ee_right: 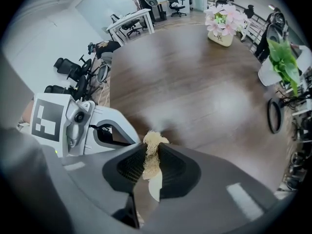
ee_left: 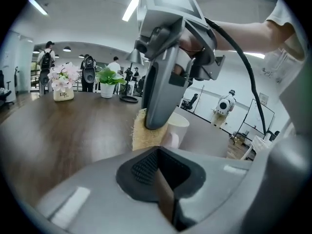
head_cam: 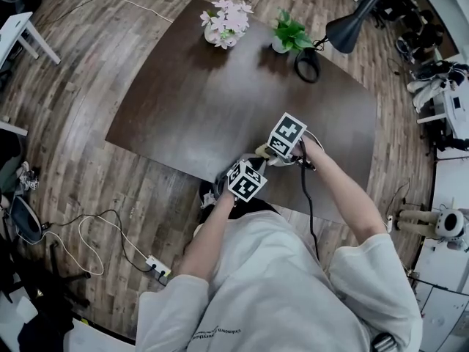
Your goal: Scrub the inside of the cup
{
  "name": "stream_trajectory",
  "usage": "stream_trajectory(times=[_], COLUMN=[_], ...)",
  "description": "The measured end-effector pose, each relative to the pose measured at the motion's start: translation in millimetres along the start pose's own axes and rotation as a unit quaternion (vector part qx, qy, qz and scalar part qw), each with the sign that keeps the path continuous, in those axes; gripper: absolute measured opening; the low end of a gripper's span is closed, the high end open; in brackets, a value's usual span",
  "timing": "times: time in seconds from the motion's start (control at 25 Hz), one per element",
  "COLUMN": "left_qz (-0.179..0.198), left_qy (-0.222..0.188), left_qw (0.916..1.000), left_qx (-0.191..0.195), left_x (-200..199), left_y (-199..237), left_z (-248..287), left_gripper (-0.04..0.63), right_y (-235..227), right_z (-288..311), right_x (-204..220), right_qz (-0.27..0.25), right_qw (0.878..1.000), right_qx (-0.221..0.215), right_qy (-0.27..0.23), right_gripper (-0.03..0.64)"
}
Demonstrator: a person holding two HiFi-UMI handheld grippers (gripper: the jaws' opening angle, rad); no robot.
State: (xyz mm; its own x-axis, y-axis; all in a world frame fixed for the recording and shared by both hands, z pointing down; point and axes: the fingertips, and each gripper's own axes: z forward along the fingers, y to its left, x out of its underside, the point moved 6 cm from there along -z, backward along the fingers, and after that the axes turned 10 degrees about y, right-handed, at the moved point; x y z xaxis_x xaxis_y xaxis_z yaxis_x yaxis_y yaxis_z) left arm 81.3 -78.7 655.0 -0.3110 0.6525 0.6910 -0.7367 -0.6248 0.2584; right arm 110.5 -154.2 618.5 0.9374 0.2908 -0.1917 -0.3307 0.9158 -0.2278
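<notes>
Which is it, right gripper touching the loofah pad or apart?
Touching. Right gripper view: the right gripper clamps the loofah pad between both jaws.

We log: dark wooden tabletop (head_cam: 220,108) | wood plank floor (head_cam: 80,130) around it | white desk (head_cam: 18,31) far left | black lamp (head_cam: 350,26) at far edge | ceiling strip lights (ee_left: 131,7) lit

A dark wooden table (head_cam: 220,108) stands on a plank floor (head_cam: 80,123). At its far edge sit 2 things: a flower pot (head_cam: 226,26) and a plant pot (head_cam: 289,35), with a black loop (head_cam: 307,64) just beside the latter. A cup (ee_left: 180,126) is near the near edge, base hidden.
</notes>
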Motion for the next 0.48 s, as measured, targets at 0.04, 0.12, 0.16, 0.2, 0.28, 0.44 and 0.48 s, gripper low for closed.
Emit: stream_trajectory(times=[0.04,0.12,0.16,0.2,0.28,0.44,0.48], left_qz=[-0.003,-0.010,-0.014,-0.017,-0.015,-0.008,-0.009], left_qy=[-0.003,-0.004,-0.005,-0.004,-0.001,0.008,0.010], left_qw=[1.0000,0.9999,0.9999,0.9998,0.9999,0.9999,0.9999], left_qx=[0.000,0.001,0.002,0.003,-0.001,-0.004,-0.004], left_x=[0.5,2.6,4.2,6.0,9.0,14.0,14.7], left_y=[-0.8,-2.6,-3.0,-3.0,-2.8,-3.5,-2.9], left_z=[0.0,-0.9,-2.3,-4.3,-9.2,-12.0,-11.6], left_gripper=[0.000,0.000,0.000,0.000,0.000,0.000,0.000], right_y=[1.4,5.0,6.9,8.4,8.6,-2.6,-7.2], right_z=[1.2,3.7,5.1,6.6,8.8,7.6,6.5], right_x=[-0.5,-0.8,-0.8,-1.0,-2.9,-9.8,-11.4], right_qz=[-0.004,-0.015,-0.021,-0.028,-0.037,-0.043,-0.046], right_qw=[1.000,1.000,1.000,0.999,0.999,0.998,0.998], right_qx=[0.000,0.003,0.004,0.006,0.010,0.031,0.039], right_qy=[0.004,0.016,0.022,0.027,0.032,0.027,0.027], right_gripper=[0.091,0.091,0.091,0.091,0.091,0.092,0.092])
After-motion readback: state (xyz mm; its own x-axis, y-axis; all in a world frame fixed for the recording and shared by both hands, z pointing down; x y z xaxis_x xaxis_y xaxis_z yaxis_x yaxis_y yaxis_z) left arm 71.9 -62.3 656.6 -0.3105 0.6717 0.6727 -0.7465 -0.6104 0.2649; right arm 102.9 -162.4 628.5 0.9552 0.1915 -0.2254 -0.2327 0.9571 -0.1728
